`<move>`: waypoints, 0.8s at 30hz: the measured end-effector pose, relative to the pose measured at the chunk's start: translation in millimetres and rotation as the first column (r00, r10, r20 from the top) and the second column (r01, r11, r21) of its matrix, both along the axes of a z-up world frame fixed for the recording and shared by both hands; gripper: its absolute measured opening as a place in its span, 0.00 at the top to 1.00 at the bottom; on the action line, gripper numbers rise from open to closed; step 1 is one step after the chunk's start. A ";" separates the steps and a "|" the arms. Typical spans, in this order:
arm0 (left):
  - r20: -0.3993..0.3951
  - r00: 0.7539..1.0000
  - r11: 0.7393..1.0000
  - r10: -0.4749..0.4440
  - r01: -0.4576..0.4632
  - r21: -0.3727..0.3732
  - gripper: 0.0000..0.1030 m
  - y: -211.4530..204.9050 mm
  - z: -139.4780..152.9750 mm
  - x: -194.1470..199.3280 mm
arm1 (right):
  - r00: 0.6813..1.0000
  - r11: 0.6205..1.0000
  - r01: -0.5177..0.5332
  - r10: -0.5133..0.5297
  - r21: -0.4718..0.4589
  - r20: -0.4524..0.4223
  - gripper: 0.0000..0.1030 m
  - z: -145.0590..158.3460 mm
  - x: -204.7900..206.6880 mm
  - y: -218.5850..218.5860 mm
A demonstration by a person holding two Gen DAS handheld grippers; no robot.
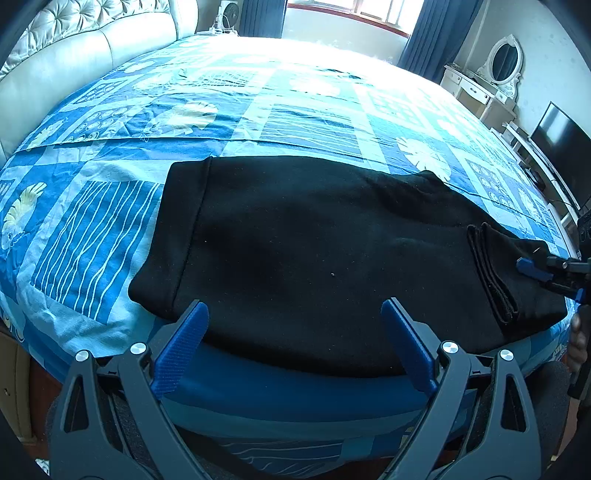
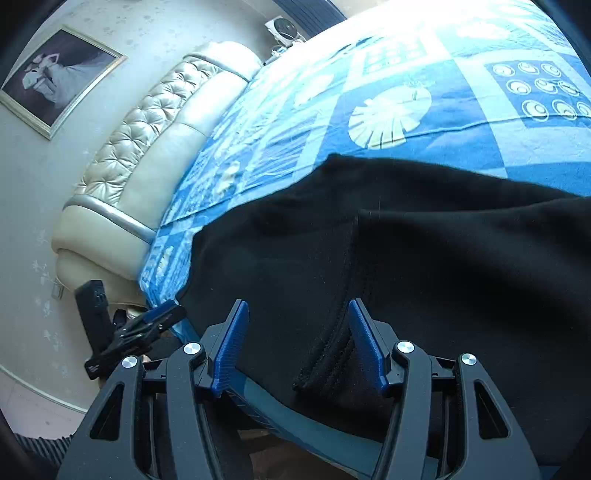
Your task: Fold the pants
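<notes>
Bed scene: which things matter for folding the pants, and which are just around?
For the job:
black pants
waistband
left gripper, open
right gripper, open
bed

Just around:
headboard
framed picture
vanity mirror
TV
fan

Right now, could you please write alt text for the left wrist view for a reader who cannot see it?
Black pants lie folded flat on a bed with a blue patterned bedspread. The open left gripper hovers at their near edge. The right gripper meets the pants' right end.
</notes>
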State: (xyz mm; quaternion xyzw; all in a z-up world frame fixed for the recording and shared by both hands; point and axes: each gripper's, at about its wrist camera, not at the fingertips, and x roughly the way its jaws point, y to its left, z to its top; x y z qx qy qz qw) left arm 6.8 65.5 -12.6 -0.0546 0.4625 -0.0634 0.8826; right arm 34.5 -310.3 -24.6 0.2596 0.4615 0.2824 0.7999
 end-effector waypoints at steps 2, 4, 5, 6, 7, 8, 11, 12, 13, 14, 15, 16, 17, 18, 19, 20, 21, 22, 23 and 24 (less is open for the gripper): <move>0.000 1.000 1.000 0.000 0.000 0.002 0.08 -0.3 -0.7 0.5 | 0.997 0.998 0.063 -0.064 0.032 0.053 0.44 16.6 -2.1 -37.7; -0.007 1.000 1.000 0.001 -0.001 -0.001 0.08 -0.5 -2.5 0.9 | 0.982 0.985 0.165 -0.169 0.056 0.079 0.44 24.9 -4.2 -85.4; -0.011 1.000 1.000 0.002 -0.002 -0.002 0.08 -0.4 -3.5 1.5 | 0.969 0.972 0.227 -0.232 0.063 0.080 0.44 24.7 -5.3 -111.1; -0.015 1.000 1.000 0.003 -0.003 -0.003 0.08 -0.6 -4.5 1.7 | 0.951 0.953 0.297 -0.300 0.055 0.074 0.44 21.1 -7.2 -136.4; -0.017 1.000 1.000 0.003 -0.003 -0.003 0.08 -0.9 -5.0 2.1 | 0.928 0.929 0.368 -0.369 0.031 0.059 0.44 14.4 -9.2 -160.2; -0.018 1.000 1.000 0.003 -0.003 -0.003 0.08 -0.9 -5.5 2.2 | 0.904 0.905 0.426 -0.426 0.012 0.036 0.44 4.8 -10.9 -181.1; -0.020 1.000 1.000 0.004 -0.004 -0.002 0.08 -1.3 -6.2 2.1 | 0.873 0.876 0.482 -0.477 0.028 -0.098 0.44 -37.3 -7.9 -219.9; -0.022 1.000 1.000 0.005 -0.005 -0.002 0.08 -1.5 -6.6 2.2 | 0.873 0.877 0.477 -0.466 0.057 -0.143 0.44 -50.9 -5.5 -225.1; -0.023 1.000 1.000 0.005 -0.005 -0.002 0.08 -1.6 -7.0 2.2 | 0.872 0.876 0.476 -0.458 0.079 -0.172 0.44 -61.7 -3.9 -228.7; -0.025 1.000 1.000 0.007 -0.007 -0.001 0.08 -1.5 -7.3 1.9 | 0.870 0.873 0.478 -0.455 0.098 -0.188 0.44 -69.8 -2.6 -229.6; -0.025 1.000 1.000 0.009 -0.009 0.001 0.08 -1.5 -7.5 2.1 | 0.871 0.869 0.479 -0.452 0.123 -0.193 0.44 -75.3 -1.5 -230.5; -0.026 1.000 1.000 0.010 -0.010 0.002 0.08 -1.2 -7.8 1.8 | 0.873 0.867 0.476 -0.448 0.143 -0.190 0.51 -78.2 -0.7 -230.4; -0.027 1.000 1.000 0.012 -0.012 0.001 0.08 -0.7 -8.3 1.9 | 0.873 0.866 0.477 -0.447 0.148 -0.198 0.69 -81.9 0.3 -229.5; -0.029 0.999 1.000 0.014 -0.014 0.001 0.08 0.0 -8.9 2.1 | 0.864 0.862 0.488 -0.455 0.137 -0.216 0.71 -86.5 1.4 -229.3; -0.032 0.999 1.000 0.016 -0.016 0.000 0.08 0.5 -9.8 2.2 | 0.862 0.861 0.490 -0.456 0.136 -0.219 0.76 -89.6 1.9 -228.7; -0.036 0.999 1.000 0.017 -0.017 -0.001 0.08 0.9 -10.8 2.5 | 0.864 0.863 0.487 -0.455 0.132 -0.213 0.79 -91.4 2.3 -228.3; -0.039 0.999 1.000 0.018 -0.018 -0.003 0.08 1.3 -11.6 2.8 | 0.863 0.861 0.491 -0.457 0.137 -0.216 0.79 -93.4 1.6 -228.6; -0.042 0.999 1.000 0.017 -0.018 -0.003 0.08 1.3 -12.3 2.9 | 0.861 0.856 0.495 -0.459 0.151 -0.221 0.80 -94.9 1.3 -229.2; -0.042 0.999 1.000 0.017 -0.017 -0.001 0.08 0.8 -13.0 2.9 | 0.860 0.853 0.496 -0.458 0.160 -0.223 0.81 -96.3 0.7 -229.3; -0.042 0.999 1.000 0.016 -0.016 0.000 0.08 0.8 -13.2 2.8 | 0.861 0.852 0.496 -0.458 0.165 -0.223 0.81 -97.2 0.9 -229.7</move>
